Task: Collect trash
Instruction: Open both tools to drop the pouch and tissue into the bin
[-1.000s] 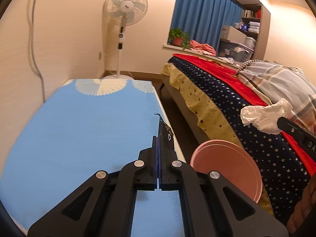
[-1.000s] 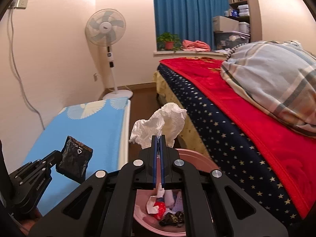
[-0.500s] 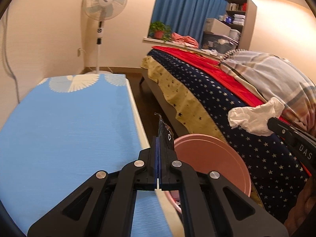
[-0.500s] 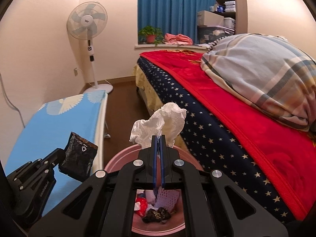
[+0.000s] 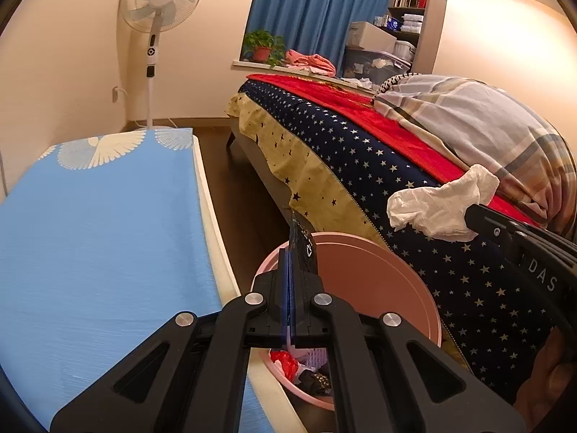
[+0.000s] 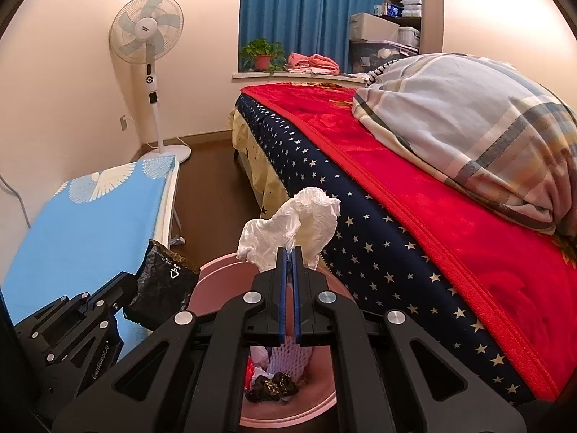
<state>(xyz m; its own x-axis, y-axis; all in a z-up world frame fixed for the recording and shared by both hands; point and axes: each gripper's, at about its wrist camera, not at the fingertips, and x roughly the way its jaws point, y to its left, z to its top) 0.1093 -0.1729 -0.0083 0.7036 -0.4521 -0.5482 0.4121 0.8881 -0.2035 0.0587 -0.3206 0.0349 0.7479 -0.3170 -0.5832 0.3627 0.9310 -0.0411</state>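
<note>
Bed (image 6: pixel 414 195) fills the right side of both views: red blanket over navy star-print cover, w/ a plaid duvet (image 6: pixel 468 133) bunched on top. On the left, a blue-covered table (image 5: pixel 93 238) w/ white bird print at its far end; floor fan (image 6: pixel 148 57) stands beyond it near the wall. Blue curtain (image 6: pixel 306 14) at the back, potted plant on the sill.

Pink bin (image 5: pixel 378 281) sits on the floor between table and bed, just beside the table edge. It already holds trash: red scrap, white bits, dark wrapper at the bottom.

Left gripper (image 5: pixel 292 274) points fwd and angled down, tips over the bin's near-left rim. Jaws clamped tight on a black wrapper (image 6: pixel 162 285); in the left wrist view the wrapper shows edge-on, sticking up past the tips. From the right wrist view it hangs flat w/ a white triangle mark, over the gap between table edge and bin rim.

Right gripper (image 6: pixel 288 263) also tilts down, tips above the bin opening, nearer the bed side. Jaws pinched closed on a crumpled white tissue (image 6: pixel 288 231), which puffs up above the tips. In the left wrist view the right gripper enters from the right edge, tissue held out in front of the star-print cover, higher than the bin rim. Part of a hand (image 5: pixel 544 375) shows at the lower right, behind that gripper.
</note>
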